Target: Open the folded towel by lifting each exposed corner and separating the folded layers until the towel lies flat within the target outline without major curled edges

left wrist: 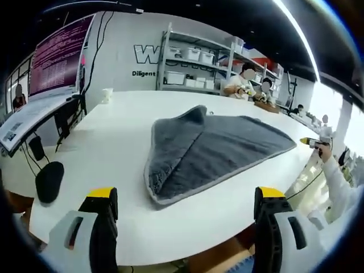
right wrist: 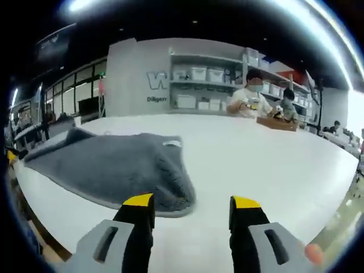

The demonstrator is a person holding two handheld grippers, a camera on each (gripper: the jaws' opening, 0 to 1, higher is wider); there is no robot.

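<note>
My left gripper (left wrist: 185,207) stands wide and empty, jaws parted with nothing between them; the grey towel (left wrist: 210,151) lies ahead of it on the white table (left wrist: 114,142), just beyond the jaw tips and a little to their right. My right gripper (right wrist: 192,211) is likewise wide and holding nothing; from it the towel (right wrist: 108,168) sits ahead and to the left, its nearest rounded corner just past the left jaw.

I judge the work partly done: the towel is spread but one side is doubled over in a long fold, and the near edge curls; that flap has yet to be lifted and laid out. I see no target outline, though it may be too faint here.

On the far wall I read a large "W" (left wrist: 144,54) and beneath it "Diligent"; the rest is cut off by shelving (left wrist: 196,65).
</note>
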